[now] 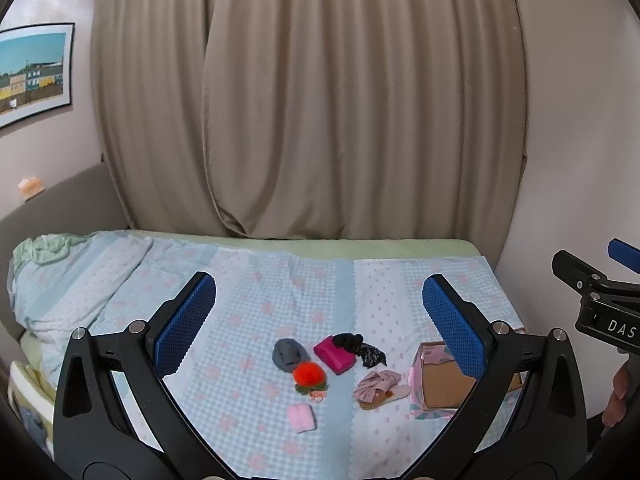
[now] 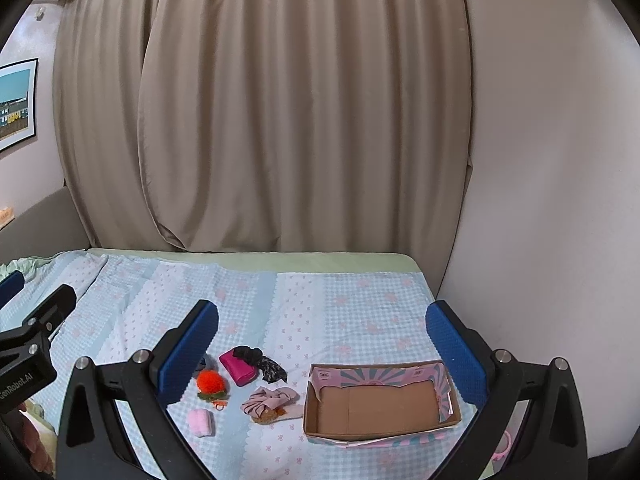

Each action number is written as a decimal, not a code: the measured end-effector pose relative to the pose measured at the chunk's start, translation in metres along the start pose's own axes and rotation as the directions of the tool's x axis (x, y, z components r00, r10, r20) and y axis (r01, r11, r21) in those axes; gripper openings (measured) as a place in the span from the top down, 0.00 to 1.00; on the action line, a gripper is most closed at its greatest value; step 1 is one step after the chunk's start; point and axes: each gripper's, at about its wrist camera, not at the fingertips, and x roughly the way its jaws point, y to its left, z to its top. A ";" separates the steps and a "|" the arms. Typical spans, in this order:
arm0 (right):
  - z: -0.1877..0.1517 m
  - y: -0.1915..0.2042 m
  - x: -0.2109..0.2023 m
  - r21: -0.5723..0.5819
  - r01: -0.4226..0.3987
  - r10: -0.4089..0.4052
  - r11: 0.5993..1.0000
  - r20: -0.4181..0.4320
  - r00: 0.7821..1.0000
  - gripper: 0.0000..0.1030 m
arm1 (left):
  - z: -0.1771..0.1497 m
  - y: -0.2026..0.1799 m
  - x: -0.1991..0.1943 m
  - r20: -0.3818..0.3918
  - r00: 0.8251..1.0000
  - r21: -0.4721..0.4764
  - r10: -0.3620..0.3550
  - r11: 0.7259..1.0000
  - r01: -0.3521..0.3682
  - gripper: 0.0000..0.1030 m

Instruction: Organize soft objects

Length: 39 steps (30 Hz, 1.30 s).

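Bed (image 2: 360, 300), covered with pale blue gingham quilt with pink flowers; carries all items.

Container: shallow open cardboard box with pink-and-teal sunburst lining (image 2: 380, 400), bare brown floor, nothing in it. Long axis runs left to right across the right wrist view. Lies between the fingers of the right gripper (image 2: 322, 344), low and ahead.

Soft items, loose cluster just left of the box, none inside it:
- dusty-pink knotted fabric headband (image 2: 268, 400), resting on a tan piece, closest to the box wall
- black patterned fabric scrunchie (image 2: 262, 362), touching the magenta pouch
- magenta rectangular soft pouch (image 2: 239, 367), lying at a diagonal
- orange fluffy pompom charm with green leaves (image 2: 210, 382)
- pale pink rolled fluffy cloth (image 2: 201, 422), nearest the camera
- grey knitted bundle (image 1: 289, 354), farthest from the box; mostly hidden in the right wrist view

Left gripper (image 1: 320, 308): fingers wide apart, holding nothing, raised above the bed; cluster sits centred ahead of it.
Right gripper: fingers wide apart, holding nothing, raised above the bed; cluster lies to its left.

Judgement: sorting not yet begun. Left gripper is better lined up on the cluster; the right stands over the box, with the headband its nearest pick.
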 end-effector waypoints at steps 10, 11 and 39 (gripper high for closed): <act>-0.002 0.000 0.004 0.002 0.002 -0.002 1.000 0.004 1.000 0.00 | 0.000 -0.002 0.006 -0.009 1.000 -0.010 0.005 1.000 -0.005 0.00; -0.002 0.001 0.004 0.003 0.002 -0.002 1.000 0.004 1.000 0.00 | 0.000 -0.001 0.006 -0.011 1.000 -0.010 0.004 1.000 -0.004 0.00; -0.007 0.014 0.001 0.014 0.015 -0.015 1.000 0.012 1.000 0.00 | 0.003 0.007 0.014 -0.009 1.000 -0.004 -0.011 1.000 0.011 0.00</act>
